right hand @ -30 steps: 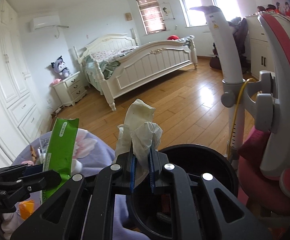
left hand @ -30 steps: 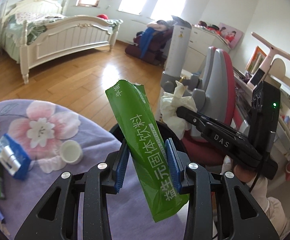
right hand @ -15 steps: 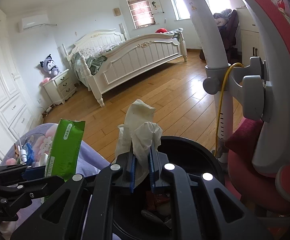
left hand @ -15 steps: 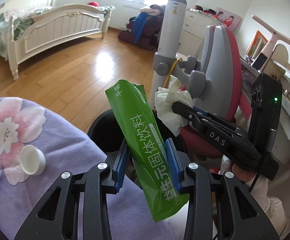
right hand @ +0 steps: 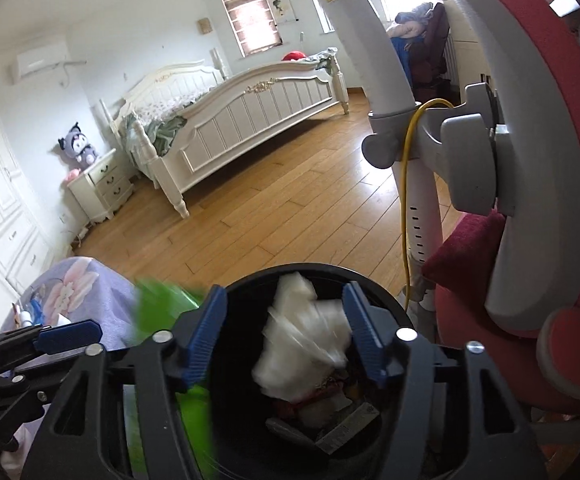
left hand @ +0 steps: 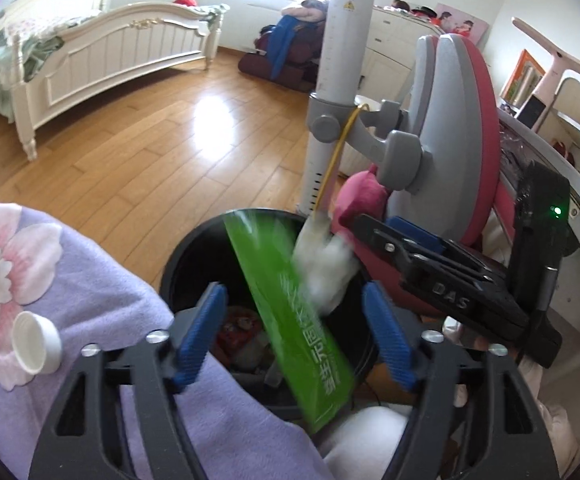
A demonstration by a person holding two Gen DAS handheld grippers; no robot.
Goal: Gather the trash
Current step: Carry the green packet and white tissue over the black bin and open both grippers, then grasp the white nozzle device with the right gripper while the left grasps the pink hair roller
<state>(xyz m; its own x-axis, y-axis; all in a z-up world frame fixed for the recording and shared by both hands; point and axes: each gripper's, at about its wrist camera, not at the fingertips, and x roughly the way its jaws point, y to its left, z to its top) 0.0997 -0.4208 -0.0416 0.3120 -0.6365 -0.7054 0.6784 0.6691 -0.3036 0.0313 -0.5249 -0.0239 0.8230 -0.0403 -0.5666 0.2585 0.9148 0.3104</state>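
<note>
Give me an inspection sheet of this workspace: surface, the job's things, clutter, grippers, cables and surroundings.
Surface: lilac floral cloth, beside a wooden floor.
Job's things: green wrapper and white tissue, both blurred, free of the pads, over the black bin, which already holds trash.
Clutter: white cap lying on the cloth.
Grippers: left gripper jaws opening, wrapper between them untouched; right gripper jaws opening, tissue between them, loose.
Cables: yellow cable hanging down the white post.
Surroundings: white bed, nightstand, red and grey chair.
</note>
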